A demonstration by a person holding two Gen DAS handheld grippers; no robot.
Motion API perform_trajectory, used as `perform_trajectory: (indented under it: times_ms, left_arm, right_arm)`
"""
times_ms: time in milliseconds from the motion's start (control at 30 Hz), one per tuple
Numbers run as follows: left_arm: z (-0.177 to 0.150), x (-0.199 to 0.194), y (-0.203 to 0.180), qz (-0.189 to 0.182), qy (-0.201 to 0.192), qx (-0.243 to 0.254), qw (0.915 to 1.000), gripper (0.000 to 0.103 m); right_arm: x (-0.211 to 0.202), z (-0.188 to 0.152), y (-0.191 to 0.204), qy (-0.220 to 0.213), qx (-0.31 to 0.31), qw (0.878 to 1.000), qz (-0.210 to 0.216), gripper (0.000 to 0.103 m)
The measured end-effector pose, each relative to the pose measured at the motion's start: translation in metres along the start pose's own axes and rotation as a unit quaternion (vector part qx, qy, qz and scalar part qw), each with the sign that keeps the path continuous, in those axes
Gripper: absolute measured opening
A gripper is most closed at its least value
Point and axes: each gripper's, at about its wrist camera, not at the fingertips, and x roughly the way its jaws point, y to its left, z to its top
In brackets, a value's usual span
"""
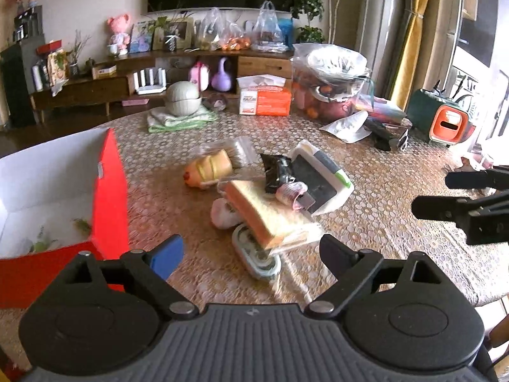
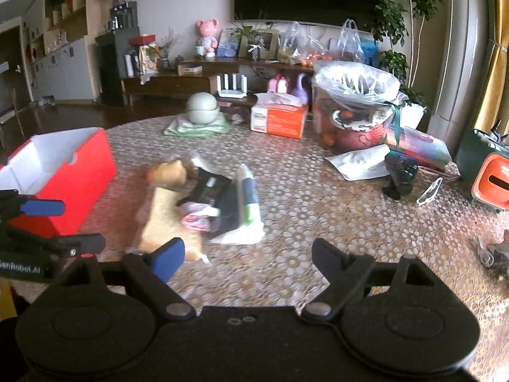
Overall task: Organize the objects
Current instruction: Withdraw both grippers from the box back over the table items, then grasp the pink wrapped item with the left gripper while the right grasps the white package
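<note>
Basically barely started: red box point(image 1: 108, 197) nearly empty, only some green scraps inside. Right of box, pile untouched: bread slice point(image 1: 267, 213), sausage bun point(image 1: 210, 168), black packet point(image 1: 276, 172). Left gripper point(image 1: 251, 251) and right gripper point(image 2: 248, 254) both spread wide, holding nothing.

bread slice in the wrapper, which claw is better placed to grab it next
Left, probably. The bread slice lies just ahead of the open left claw, with the red box close beside it. The open right claw faces mostly bare table.
</note>
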Motion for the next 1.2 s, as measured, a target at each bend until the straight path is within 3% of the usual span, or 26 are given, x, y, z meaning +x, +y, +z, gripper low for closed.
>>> perform_trajectory:
  times_ms: [433, 633, 967, 1067, 1200]
  left_arm:
    - [0.019, 0.08, -0.023, 0.003, 0.016, 0.041, 0.999, 0.092]
    - [0.023, 0.105, -0.032, -0.016, 0.012, 0.057, 0.9982, 0.093]
    - [0.024, 0.128, -0.038, -0.015, 0.004, 0.067, 0.9976, 0.092]
    - [0.026, 0.13, -0.041, -0.018, -0.004, 0.076, 0.9969, 0.084]
    - [0.026, 0.136, -0.045, -0.026, 0.001, 0.085, 0.9961, 0.064]
  right_arm:
    - [0.077, 0.017, -0.019, 0.041, 0.006, 0.999, -0.003, 0.084]
    - [0.103, 0.022, -0.022, 0.054, 0.013, 0.998, 0.003, 0.077]
    - [0.13, 0.021, -0.018, 0.068, 0.02, 0.997, 0.02, 0.068]
    - [0.135, 0.02, -0.017, 0.069, 0.022, 0.997, 0.024, 0.066]
    - [0.14, 0.021, -0.015, 0.07, 0.026, 0.997, 0.029, 0.063]
